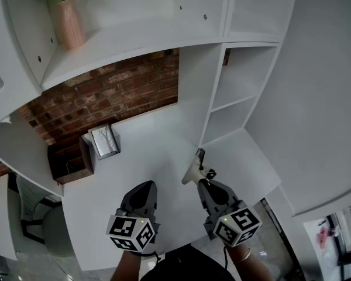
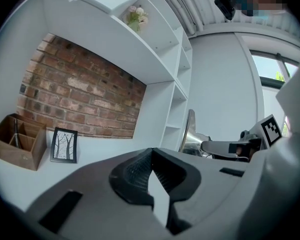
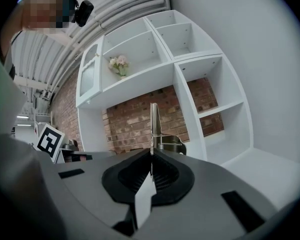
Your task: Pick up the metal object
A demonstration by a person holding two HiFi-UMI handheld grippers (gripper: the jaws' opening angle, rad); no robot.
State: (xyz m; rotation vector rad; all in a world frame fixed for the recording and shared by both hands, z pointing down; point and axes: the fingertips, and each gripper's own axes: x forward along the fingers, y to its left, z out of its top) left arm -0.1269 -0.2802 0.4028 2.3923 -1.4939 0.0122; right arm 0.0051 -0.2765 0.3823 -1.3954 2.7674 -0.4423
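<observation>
A shiny metal object (image 1: 193, 170) with a flat blade and a dark end is lifted clear of the white desk (image 1: 158, 139), and my right gripper (image 1: 203, 184) is shut on it. In the right gripper view its thin blade (image 3: 153, 126) rises edge-on straight out of the closed jaws. From the left gripper view the metal object (image 2: 192, 134) flares like a polished cone beside the right gripper (image 2: 217, 147). My left gripper (image 1: 144, 185) hovers over the desk to the left of it, shut with nothing in it (image 2: 150, 153).
A framed tree picture (image 1: 104, 141) and a brown wooden box (image 1: 70, 163) stand against the brick wall (image 1: 117, 89). White shelving (image 1: 237, 92) rises at the right; a pink vase (image 1: 68, 22) sits on the upper shelf. A chair (image 1: 44, 227) is at the desk's left.
</observation>
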